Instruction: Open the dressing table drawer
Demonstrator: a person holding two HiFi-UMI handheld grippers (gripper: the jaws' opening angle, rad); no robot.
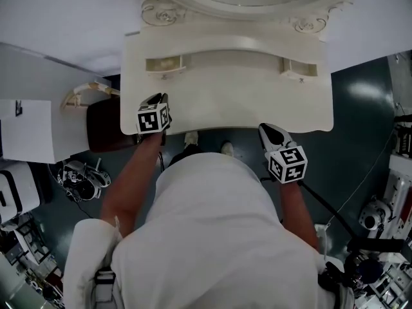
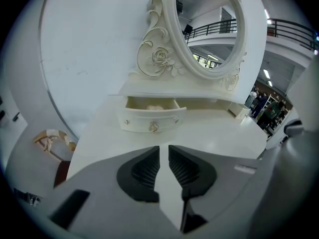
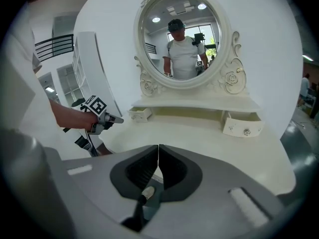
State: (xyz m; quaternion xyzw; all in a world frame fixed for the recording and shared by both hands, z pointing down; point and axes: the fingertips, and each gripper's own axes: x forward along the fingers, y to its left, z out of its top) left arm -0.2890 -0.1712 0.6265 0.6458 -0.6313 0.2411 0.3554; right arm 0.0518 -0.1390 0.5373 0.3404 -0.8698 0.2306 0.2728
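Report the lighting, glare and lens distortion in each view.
Head view: dim and flat, little distortion, the dressing table the brightest surface, a soft sheen on the floor at right. Left gripper view: strong fisheye with black corners, yet the open drawer is sharp. Right gripper view: same fisheye; ceiling lights show as bright spots in the mirror.

L gripper ajar, empty; R gripper closed.
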